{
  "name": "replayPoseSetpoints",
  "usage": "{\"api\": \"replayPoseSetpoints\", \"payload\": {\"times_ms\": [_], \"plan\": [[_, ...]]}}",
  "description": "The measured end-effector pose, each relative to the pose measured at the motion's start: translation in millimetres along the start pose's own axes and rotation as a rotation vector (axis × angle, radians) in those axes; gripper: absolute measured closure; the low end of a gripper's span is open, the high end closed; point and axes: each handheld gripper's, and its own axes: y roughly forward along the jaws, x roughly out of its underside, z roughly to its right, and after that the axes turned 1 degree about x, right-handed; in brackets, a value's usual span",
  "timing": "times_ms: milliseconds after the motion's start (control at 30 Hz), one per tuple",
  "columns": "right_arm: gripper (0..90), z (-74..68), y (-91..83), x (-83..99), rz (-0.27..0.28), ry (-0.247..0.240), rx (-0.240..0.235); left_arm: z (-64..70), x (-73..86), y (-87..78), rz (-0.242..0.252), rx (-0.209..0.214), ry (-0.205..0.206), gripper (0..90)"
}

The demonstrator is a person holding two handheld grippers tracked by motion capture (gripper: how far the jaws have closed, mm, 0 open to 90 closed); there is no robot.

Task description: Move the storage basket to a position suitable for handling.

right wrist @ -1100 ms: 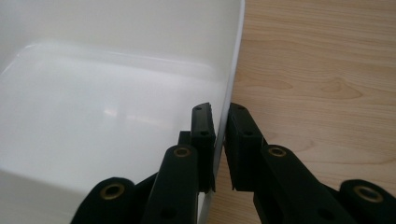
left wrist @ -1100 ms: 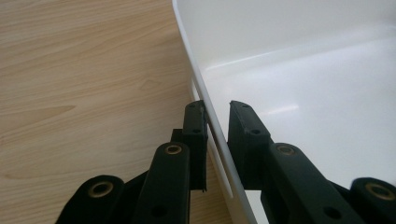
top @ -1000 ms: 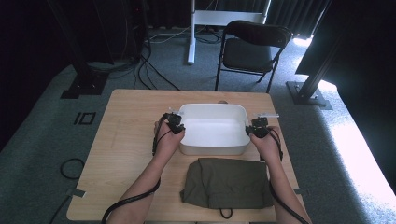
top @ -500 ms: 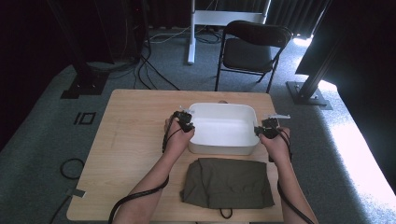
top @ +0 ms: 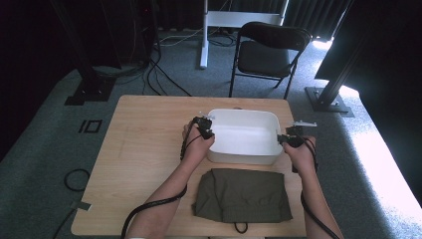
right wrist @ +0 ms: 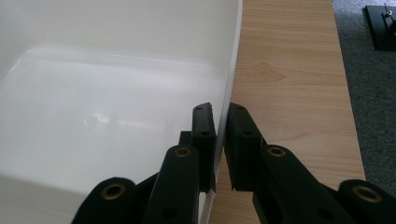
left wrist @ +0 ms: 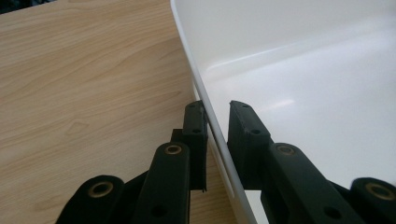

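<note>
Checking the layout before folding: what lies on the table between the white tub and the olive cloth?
Nothing: in the high view, a bare strip of wooden table separates the white tub from the olive cloth.

Tub: white plastic tub (top: 244, 137) sat toward the tabletop's far right edge.
Left gripper: left gripper (top: 205, 127) met the tub's left wall.
Right gripper: right gripper (top: 290, 138) met its right wall.
Cloth: folded olive cloth (top: 242, 194) lay along the near edge.
Chair: black folding chair (top: 268, 52) stood beyond the wooden table (top: 144, 149).
</note>
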Motion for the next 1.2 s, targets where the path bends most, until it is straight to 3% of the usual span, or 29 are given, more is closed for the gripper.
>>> {"api": "replayPoseSetpoints", "payload": {"times_ms": [267,433,533,600,667,700,733,800,867,900,933,967,1000,1133,1200], "plan": [[83.4,1.0,1.9,-1.8,-0.004,0.002,0.003,0.0,0.2,-0.6,0.001,0.003,-0.003,78.3],[82.1,-0.8,1.4,-2.3,-0.011,-0.014,0.013,-2.1,2.5,-1.1,0.01,0.022,0.018,76.4],[73.8,-0.8,0.9,-1.8,-0.009,-0.031,-0.009,-4.5,2.7,-3.3,0.034,0.052,0.02,71.9],[69.0,-0.8,-0.2,-2.3,0.004,-0.045,-0.017,-6.2,2.5,-3.9,0.081,0.081,0.027,61.0],[61.5,-0.5,-1.2,-2.9,0.028,-0.043,-0.038,-7.7,1.0,-6.3,0.093,0.082,0.03,56.8],[57.5,-0.3,-1.8,-3.2,0.04,-0.052,-0.042,-9.5,0.7,-6.5,0.125,0.096,0.034,49.1],[52.1,-0.1,-2.3,-3.7,0.053,-0.056,-0.049,-11.4,0.4,-7.4,0.151,0.111,0.029,48.0],[43.1,0.6,-3.1,-4.8,0.086,-0.052,-0.08,-12.7,-0.7,-9.4,0.137,0.134,0.028,47.9],[34.1,0.7,-3.5,-5.6,0.123,-0.049,-0.114,-12.1,-0.8,-10.1,0.131,0.14,0.049,37.3],[31.1,0.6,-3.7,-5.7,0.138,-0.039,-0.127,-11.9,-0.3,-10.7,0.125,0.145,0.064,36.5],[24.3,0.3,-3.6,-5.2,0.157,-0.028,-0.126,-11.9,-0.1,-11.4,0.127,0.152,0.075,36.5],[15.6,0.4,-3.4,-5.0,0.172,-0.034,-0.132,-10.8,0.3,-11.5,0.158,0.166,0.097,34.3],[14.9,0.3,-3.2,-4.9,0.177,-0.052,-0.137,-10.1,0.9,-12.5,0.164,0.173,0.125,30.1],[14.0,-1.9,-2.8,-3.2,0.162,-0.118,-0.143,-7.5,3.2,-17.9,0.196,0.203,0.165,17.1],[13.9,-3.1,-3.3,-1.7,0.154,-0.13,-0.157,-7.8,4.2,-20.5,0.212,0.21,0.178,17.1]]}}
